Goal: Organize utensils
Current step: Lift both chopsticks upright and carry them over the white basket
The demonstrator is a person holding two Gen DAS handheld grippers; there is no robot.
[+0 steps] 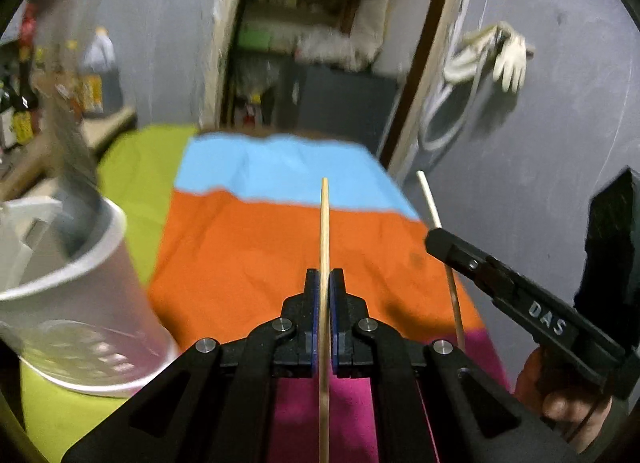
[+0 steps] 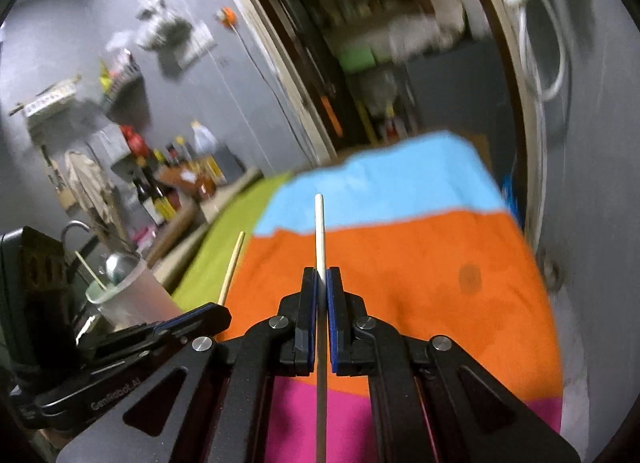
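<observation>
Okay — left gripper point(image 1: 325, 283) clamps one chopstick point(image 1: 324, 231), right gripper point(image 2: 322, 283) clamps the white chopstick point(image 2: 319, 231), both above the cloth point(image 1: 280, 239). Tip them upright, drop into the white cup point(image 1: 76, 287) — one at a time.

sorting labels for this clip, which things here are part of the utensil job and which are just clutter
Job: chopstick clamped in left gripper; white chopstick clamped in right gripper; white utensil cup.

Lying about: bottles, hanging glove, colour-block cloth.

left wrist: forward-down, close | right wrist: same | shared: striped cloth point(image 1: 280, 247)
</observation>
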